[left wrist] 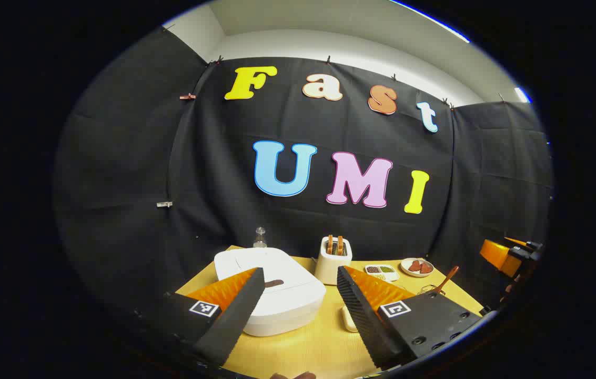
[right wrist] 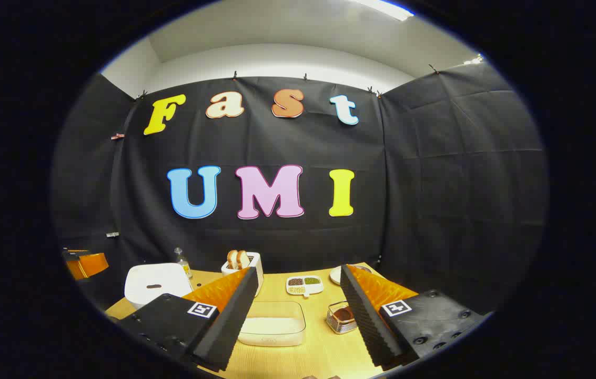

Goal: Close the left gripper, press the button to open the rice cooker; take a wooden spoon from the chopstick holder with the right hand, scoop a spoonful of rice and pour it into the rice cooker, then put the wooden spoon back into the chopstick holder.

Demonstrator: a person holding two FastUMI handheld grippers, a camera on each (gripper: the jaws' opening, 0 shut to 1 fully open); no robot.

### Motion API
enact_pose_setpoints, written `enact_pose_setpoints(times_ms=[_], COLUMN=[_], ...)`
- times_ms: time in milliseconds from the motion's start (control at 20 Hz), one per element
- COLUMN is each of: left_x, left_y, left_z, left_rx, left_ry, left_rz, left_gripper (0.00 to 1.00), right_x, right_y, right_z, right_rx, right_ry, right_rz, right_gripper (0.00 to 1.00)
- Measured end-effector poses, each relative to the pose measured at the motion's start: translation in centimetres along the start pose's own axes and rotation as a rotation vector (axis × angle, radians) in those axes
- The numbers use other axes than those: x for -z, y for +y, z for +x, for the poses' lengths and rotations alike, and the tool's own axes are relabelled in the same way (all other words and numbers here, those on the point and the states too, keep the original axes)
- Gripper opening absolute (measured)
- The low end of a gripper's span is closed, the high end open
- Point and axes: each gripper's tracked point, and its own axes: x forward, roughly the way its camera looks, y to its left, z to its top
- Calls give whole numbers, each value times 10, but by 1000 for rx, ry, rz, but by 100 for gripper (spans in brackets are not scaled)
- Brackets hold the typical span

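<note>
The white rice cooker (left wrist: 276,300) sits with its lid down, a small dark button (left wrist: 274,283) on top, just below and beyond my left gripper (left wrist: 300,269), which is open and holds nothing. A wooden spoon (left wrist: 447,277) leans out of the wire chopstick holder (left wrist: 426,288) at the right. In the right gripper view my right gripper (right wrist: 299,270) hangs open and empty above the table. A clear box of white rice (right wrist: 272,323) lies between its fingers, the chopstick holder (right wrist: 342,317) is just right of the box, and the rice cooker (right wrist: 153,284) is far left.
A white toaster (left wrist: 333,258) with bread stands mid-table, beside a divided dish of grains (left wrist: 382,271) and a small plate (left wrist: 417,267). A glass bottle (left wrist: 260,238) stands behind the cooker. The wooden table (left wrist: 319,342) ends at black cloth walls.
</note>
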Motion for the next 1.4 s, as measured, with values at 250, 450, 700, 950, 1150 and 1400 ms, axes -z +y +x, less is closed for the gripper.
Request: enact_pose_setpoints(times_ms=[250,450,700,950,1150,1400], left_x=[6,14,15,15,11,12], left_y=[-3,-9,-16,-9,6,12], left_z=[2,6,11,16,24,50], left_rx=[6,28,59,48,8,33], left_ry=[13,32,31,30,9,47], left_rz=[19,47,61,46,48,38], left_gripper=[96,96,95,96,96,94], right_x=[8,16,18,21,20,19], right_y=[-5,-10,-16,-16,-17,-16], right_z=[5,4,3,5,12,25], right_rx=[0,12,28,19,17,7], right_ry=[2,14,15,30,34,46], right_rz=[-25,-5,4,-4,-7,-11], right_gripper=[98,98,98,98,98,98])
